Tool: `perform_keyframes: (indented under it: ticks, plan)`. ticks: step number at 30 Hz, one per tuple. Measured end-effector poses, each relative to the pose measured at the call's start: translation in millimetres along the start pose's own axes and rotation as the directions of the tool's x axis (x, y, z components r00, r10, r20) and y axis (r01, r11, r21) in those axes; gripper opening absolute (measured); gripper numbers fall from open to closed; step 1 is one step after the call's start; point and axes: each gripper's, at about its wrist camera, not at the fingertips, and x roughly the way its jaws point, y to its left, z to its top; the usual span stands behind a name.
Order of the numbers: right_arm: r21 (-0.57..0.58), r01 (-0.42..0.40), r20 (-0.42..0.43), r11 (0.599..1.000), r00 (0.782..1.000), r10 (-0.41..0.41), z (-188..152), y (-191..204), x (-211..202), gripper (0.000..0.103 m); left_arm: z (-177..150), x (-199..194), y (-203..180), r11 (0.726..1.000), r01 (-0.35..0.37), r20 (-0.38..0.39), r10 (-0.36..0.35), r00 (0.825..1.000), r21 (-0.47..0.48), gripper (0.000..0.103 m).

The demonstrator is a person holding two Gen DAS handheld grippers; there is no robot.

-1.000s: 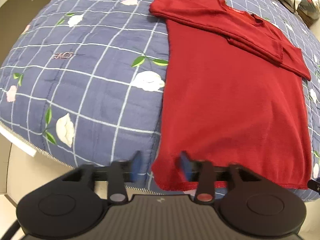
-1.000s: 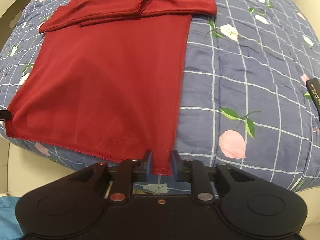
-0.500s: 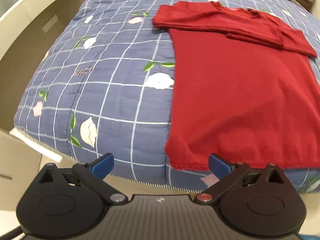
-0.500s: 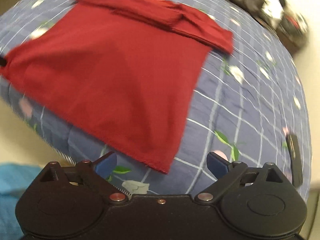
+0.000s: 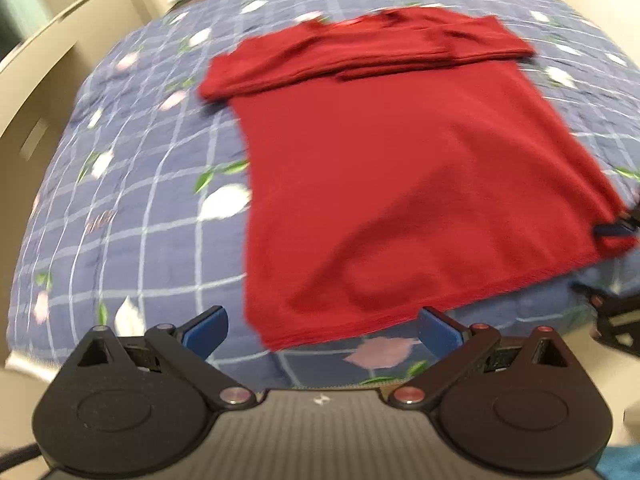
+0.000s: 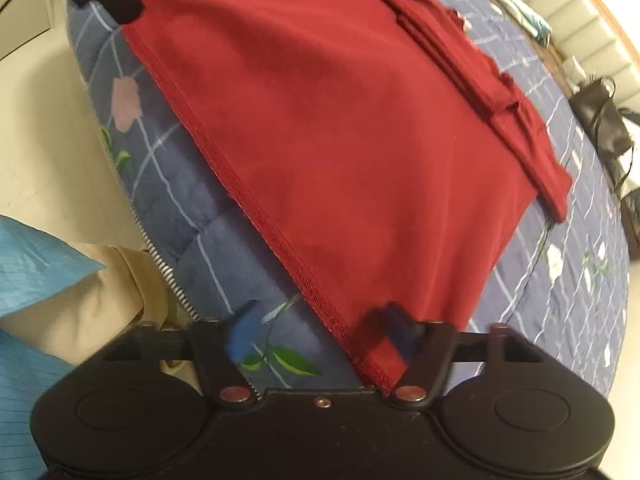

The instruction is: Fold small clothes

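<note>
A dark red long-sleeved top (image 5: 400, 168) lies flat on the blue floral quilt (image 5: 132, 184), its sleeves folded across the chest at the far end. My left gripper (image 5: 320, 330) is open and empty, just short of the top's near left hem corner. In the right wrist view the top (image 6: 340, 120) fills the middle. My right gripper (image 6: 320, 334) is partly open, its jaws astride the hem's near right corner, the blue fingers (image 6: 244, 332) blurred. The right gripper also shows at the right edge of the left wrist view (image 5: 616, 232).
The quilt's near edge (image 6: 168, 268) drops to a pale floor. A black bag (image 6: 604, 128) sits at the far side of the bed. Pale cabinets (image 5: 44, 52) stand on the left. The person's beige trousers and blue sleeve (image 6: 60, 288) are at lower left.
Both grippers let go of the hem corners and opened, then swung to new angles. The right gripper has come back over the right hem corner with its jaws narrowing.
</note>
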Motion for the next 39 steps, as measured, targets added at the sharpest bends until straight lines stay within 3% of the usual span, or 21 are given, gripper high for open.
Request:
perform_keyframes:
  ticks: [2,3,6,8,11,16,22,29,31,36,39]
  plan:
    - [0.017,-0.011,0.002,1.000,1.000,0.011,1,-5,3,0.054,-1,-3,-10,0.998,0.016,0.026,-0.018,1.000,0.067,0.102]
    - [0.014,-0.020,0.006,1.000,1.000,0.020,3,-8,3,0.048,-2,-3,-15,0.995,0.021,0.034,-0.025,0.999,0.101,0.102]
    - [0.012,-0.039,0.008,0.999,0.999,0.039,6,-14,1,0.007,-4,1,-30,0.979,0.025,0.042,-0.034,0.999,0.201,0.102]
    - [0.047,-0.060,0.016,0.997,0.998,0.059,11,-22,-4,0.002,-5,6,-39,0.969,0.031,0.040,-0.042,0.998,0.245,0.102]
    - [0.126,-0.104,0.033,0.987,0.994,0.101,16,-38,-18,0.002,-5,11,-50,0.956,0.032,0.032,-0.043,0.999,0.293,0.102]
    - [0.294,-0.208,0.077,0.933,0.978,0.194,27,-77,-43,0.002,-13,28,-73,0.919,0.014,0.034,-0.029,0.999,0.395,0.102]
    - [0.374,-0.270,0.132,0.887,0.963,0.237,41,-104,-69,0.002,-15,48,-89,0.885,-0.069,0.067,0.043,0.997,0.461,0.091]
    - [0.415,-0.291,0.177,0.862,0.955,0.237,53,-122,-87,0.002,-15,56,-73,0.853,-0.161,0.076,0.142,0.987,0.496,0.058]
    - [0.433,-0.295,0.190,0.852,0.954,0.233,56,-127,-90,0.002,-14,54,-63,0.852,-0.184,0.078,0.168,0.983,0.490,0.056]
    - [0.456,-0.295,0.217,0.839,0.952,0.217,63,-137,-98,0.002,-4,51,-32,0.883,-0.190,0.034,0.194,0.980,0.430,0.055]
    - [0.466,-0.296,0.230,0.834,0.951,0.209,65,-141,-103,0.002,3,44,-21,0.884,-0.185,0.051,0.180,0.982,0.429,0.042]
